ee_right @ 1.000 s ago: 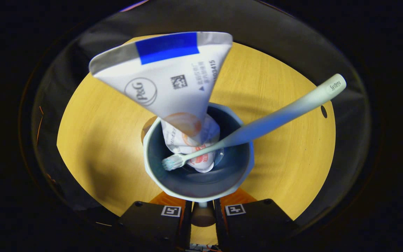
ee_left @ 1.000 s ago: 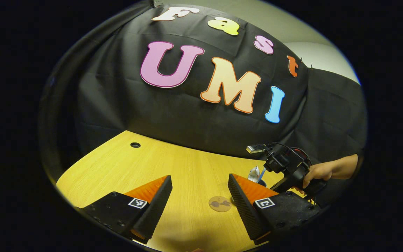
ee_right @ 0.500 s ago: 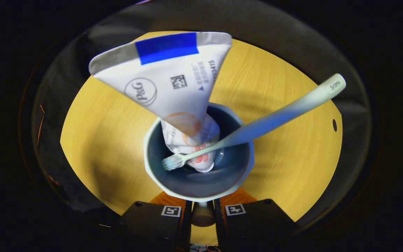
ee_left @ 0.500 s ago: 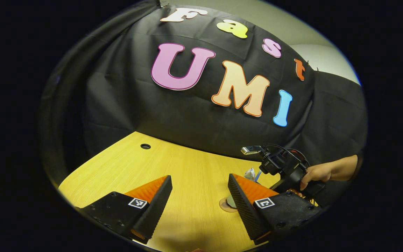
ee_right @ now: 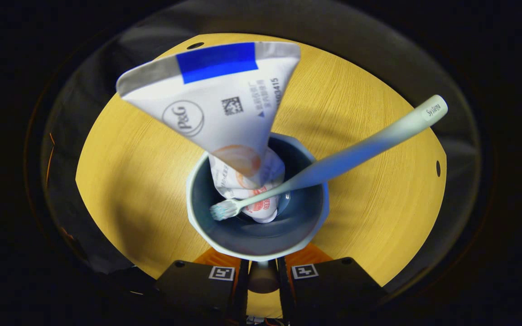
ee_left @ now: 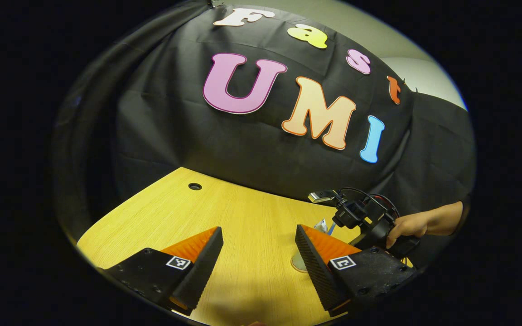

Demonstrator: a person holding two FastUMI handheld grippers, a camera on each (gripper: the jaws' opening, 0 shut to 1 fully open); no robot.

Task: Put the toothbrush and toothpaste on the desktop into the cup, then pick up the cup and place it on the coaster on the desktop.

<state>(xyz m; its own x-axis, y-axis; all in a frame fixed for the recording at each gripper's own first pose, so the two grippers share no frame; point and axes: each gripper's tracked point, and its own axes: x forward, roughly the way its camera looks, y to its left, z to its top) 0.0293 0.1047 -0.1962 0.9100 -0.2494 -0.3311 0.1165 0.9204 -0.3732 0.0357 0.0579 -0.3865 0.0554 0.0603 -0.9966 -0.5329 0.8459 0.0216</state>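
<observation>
A pale blue-grey cup (ee_right: 224, 235) is seen from above in the right gripper view. A white toothpaste tube (ee_right: 218, 104) stands in it, crimped end up. A pale toothbrush (ee_right: 356, 154) leans in it with its bristles down. My right gripper (ee_right: 263, 274) is shut on the cup's handle. In the left gripper view my left gripper (ee_left: 256, 258) hangs open over the desk with nothing between its fingers. The right gripper (ee_left: 360, 219), held by a hand (ee_left: 408, 225), is behind it. The tube's tip (ee_left: 321, 224) pokes up there. A pale round edge (ee_left: 298, 262) shows by the finger; cup or coaster, I cannot tell.
The yellow wooden desk (ee_left: 224, 217) has a cable hole (ee_left: 195, 186) near its far left corner. The black cloth wall stands right behind the desk. In the right gripper view, cable holes (ee_right: 438, 168) lie at the desk's edges.
The right gripper has carried the cup leftward in the left gripper view, onto the spot where the brown coaster lay. The coaster's drawing is now covered. The left gripper stays open.
</observation>
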